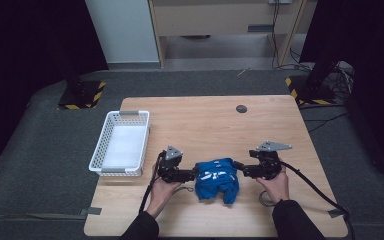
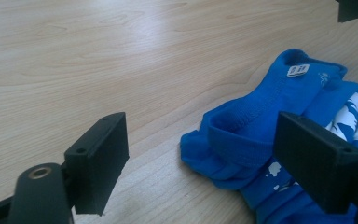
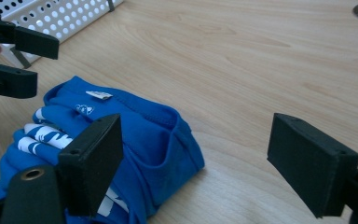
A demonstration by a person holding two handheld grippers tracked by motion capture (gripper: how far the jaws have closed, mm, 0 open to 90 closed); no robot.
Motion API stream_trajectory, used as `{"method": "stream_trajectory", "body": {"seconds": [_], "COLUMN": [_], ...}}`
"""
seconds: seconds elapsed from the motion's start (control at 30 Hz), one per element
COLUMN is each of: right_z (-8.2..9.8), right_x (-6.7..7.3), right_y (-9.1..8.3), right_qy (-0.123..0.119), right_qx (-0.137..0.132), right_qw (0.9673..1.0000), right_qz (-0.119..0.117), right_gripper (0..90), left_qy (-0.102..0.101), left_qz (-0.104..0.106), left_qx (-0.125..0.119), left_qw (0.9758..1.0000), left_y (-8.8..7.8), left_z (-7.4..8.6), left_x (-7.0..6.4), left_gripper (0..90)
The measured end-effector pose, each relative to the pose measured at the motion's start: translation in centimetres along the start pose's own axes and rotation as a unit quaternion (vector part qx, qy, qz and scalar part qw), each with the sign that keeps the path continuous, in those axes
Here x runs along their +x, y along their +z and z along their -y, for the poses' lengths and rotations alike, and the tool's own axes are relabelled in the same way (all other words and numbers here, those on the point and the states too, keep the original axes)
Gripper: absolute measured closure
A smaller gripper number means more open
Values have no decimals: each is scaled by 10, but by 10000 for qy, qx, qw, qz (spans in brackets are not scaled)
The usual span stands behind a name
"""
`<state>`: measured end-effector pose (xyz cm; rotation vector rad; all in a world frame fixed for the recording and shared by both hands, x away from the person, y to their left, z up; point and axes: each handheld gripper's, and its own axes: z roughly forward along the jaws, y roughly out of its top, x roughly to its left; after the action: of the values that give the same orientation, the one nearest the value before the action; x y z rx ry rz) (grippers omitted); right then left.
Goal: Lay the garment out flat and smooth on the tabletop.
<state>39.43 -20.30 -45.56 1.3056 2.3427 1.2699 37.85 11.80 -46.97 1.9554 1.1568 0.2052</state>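
A crumpled blue garment [image 1: 217,179] with white print lies on the wooden table [image 1: 205,125] near its front edge. My left gripper [image 1: 194,173] is at the garment's left edge and my right gripper [image 1: 237,165] at its right edge, both pointing inward. In the left gripper view the jaws [image 2: 200,140] stand open, with a folded blue hem [image 2: 261,112] lying between them and not pinched. In the right gripper view the jaws [image 3: 196,144] are open too, one over the cloth [image 3: 144,126] and the other over bare wood. A small white label shows on the collar.
A white perforated basket [image 1: 100,145] stands on the table's left side, with its side wall [image 3: 60,14] in the right gripper view. A dark round grommet [image 1: 241,108] sits at the far middle. Cables trail from both grippers toward the front edge.
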Motion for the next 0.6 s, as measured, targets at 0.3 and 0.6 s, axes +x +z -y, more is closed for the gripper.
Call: {"method": "stream_trajectory", "body": {"seconds": [0.3, 0.6], "right_z": [5, 10], "right_x": [2, -2], "right_y": [10, 18], "right_qy": [29, 178], "right_qx": [264, 485], "right_qw": [9995, 9974], "right_qz": [-179, -499], "right_gripper": [240, 387], "left_qy": [73, 11], "left_qz": [129, 329], "left_qx": [124, 247], "left_qw": [9998, 9992], "left_y": [9, 15], "left_z": [2, 4], "left_x": [-4, -3], "left_gripper": [246, 365]}}
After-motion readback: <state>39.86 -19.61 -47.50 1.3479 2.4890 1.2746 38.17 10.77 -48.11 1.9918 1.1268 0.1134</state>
